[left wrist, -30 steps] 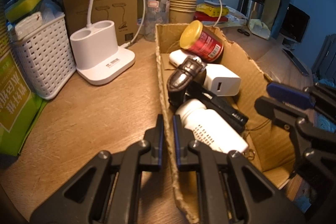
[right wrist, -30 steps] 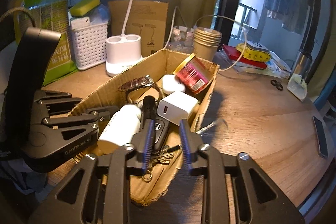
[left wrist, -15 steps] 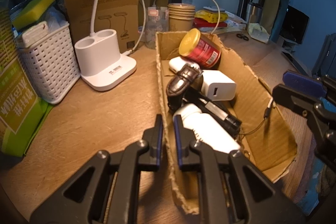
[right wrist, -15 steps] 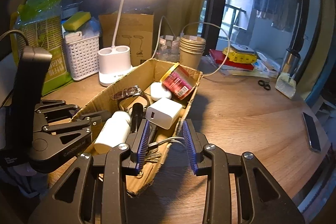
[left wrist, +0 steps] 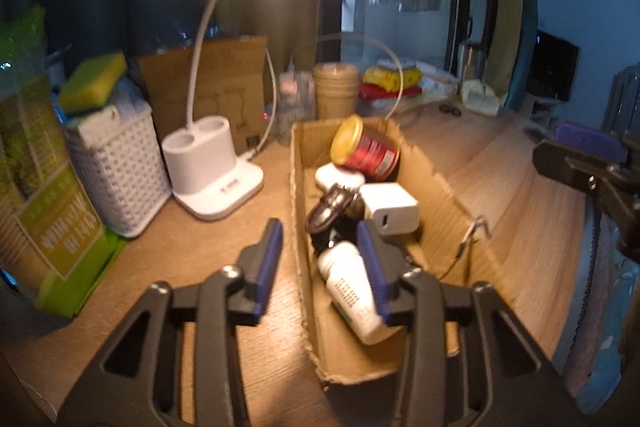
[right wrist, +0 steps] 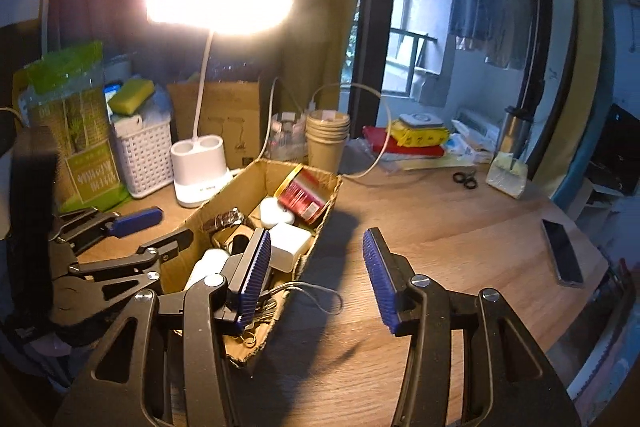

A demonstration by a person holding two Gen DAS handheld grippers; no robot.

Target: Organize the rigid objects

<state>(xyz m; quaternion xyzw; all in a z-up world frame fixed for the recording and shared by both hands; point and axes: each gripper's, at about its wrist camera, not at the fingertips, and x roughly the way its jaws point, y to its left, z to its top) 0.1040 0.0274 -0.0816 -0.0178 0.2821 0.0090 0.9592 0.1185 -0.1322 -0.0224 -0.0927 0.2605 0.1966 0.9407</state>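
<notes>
An open cardboard box (left wrist: pixel 440 195) lies on the wooden table. Inside it are a red can with a yellow lid (left wrist: pixel 366 151), a white charger (left wrist: pixel 390 209), a white bottle (left wrist: pixel 352 291), a black watch strap (left wrist: pixel 328 211) and a small white case (left wrist: pixel 338 177). My left gripper (left wrist: pixel 319 239) hovers over the box's left wall, jaws opening, and the pads do not touch the cardboard. My right gripper (right wrist: pixel 316 243) straddles the box's (right wrist: pixel 240 187) right wall from above, jaws opening, gripping nothing.
A lit white desk lamp (left wrist: pixel 212 171), a white basket (left wrist: pixel 116 167) and a green package (left wrist: pixel 52 195) stand left of the box. Paper cups (left wrist: pixel 336 91) are behind it. A phone (right wrist: pixel 560 251) and scissors (right wrist: pixel 464 179) lie on the table to the right.
Both grippers have let go of the box's side walls, opened wider, and risen and drawn back. The box and its contents stay put on the table.
</notes>
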